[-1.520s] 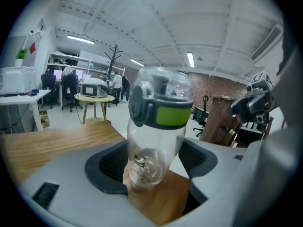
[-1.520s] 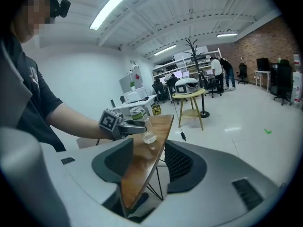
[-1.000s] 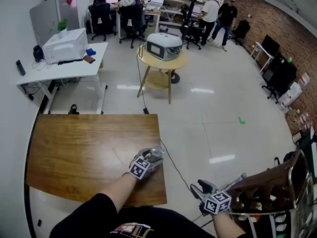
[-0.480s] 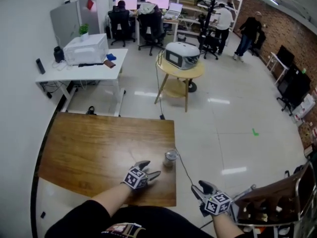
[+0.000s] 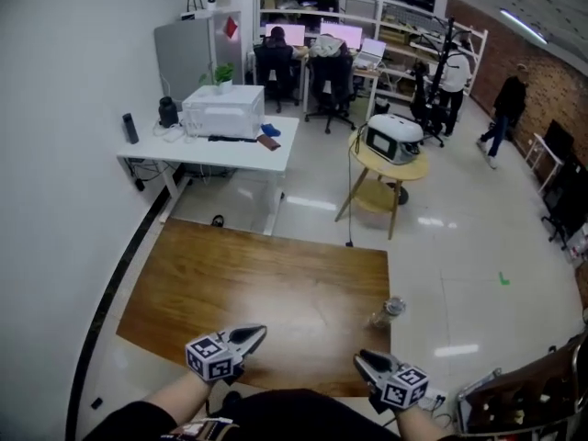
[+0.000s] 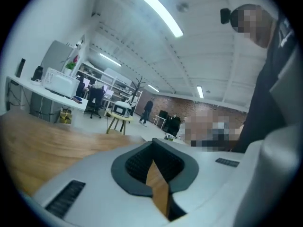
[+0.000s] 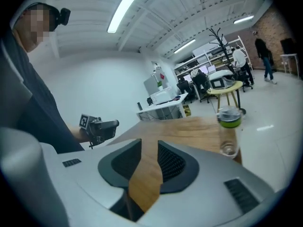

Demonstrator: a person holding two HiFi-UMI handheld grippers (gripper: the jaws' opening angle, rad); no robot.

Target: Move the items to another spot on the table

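White wall runs down the left of the head view, and beside it stands a white rectangular desk (image 5: pixel 207 150) carrying a boxy white printer (image 5: pixel 223 110). Pale glossy floor spreads behind the brown rectangular wooden table (image 5: pixel 239 283), whose near edge lies just in front of the person.

At the near edge, left of centre, hangs the left gripper (image 5: pixel 250 337), its marker cube towards the person and its tips pointing over the wood. Its own view shows the two dark pads brought together at the tips, with nothing caught between them; only a sliver of table grain shows below the meeting point. The right gripper view catches this gripper (image 7: pixel 111 124) from the side, held in a hand above the table's far-left part.

Further right along the same edge sits the right gripper (image 5: pixel 366 360). Its jaws have just been closing, yet a clear gap remains, and only table surface shows through that gap.

Right again, a clear plastic bottle with a green-banded cap (image 5: pixel 389 310) stands upright by the table's right edge, apart from both grippers. Beyond it a round wooden side table (image 5: pixel 390 168) bears a white appliance, and a person in dark clothes (image 5: pixel 503 113) walks near the brick wall.
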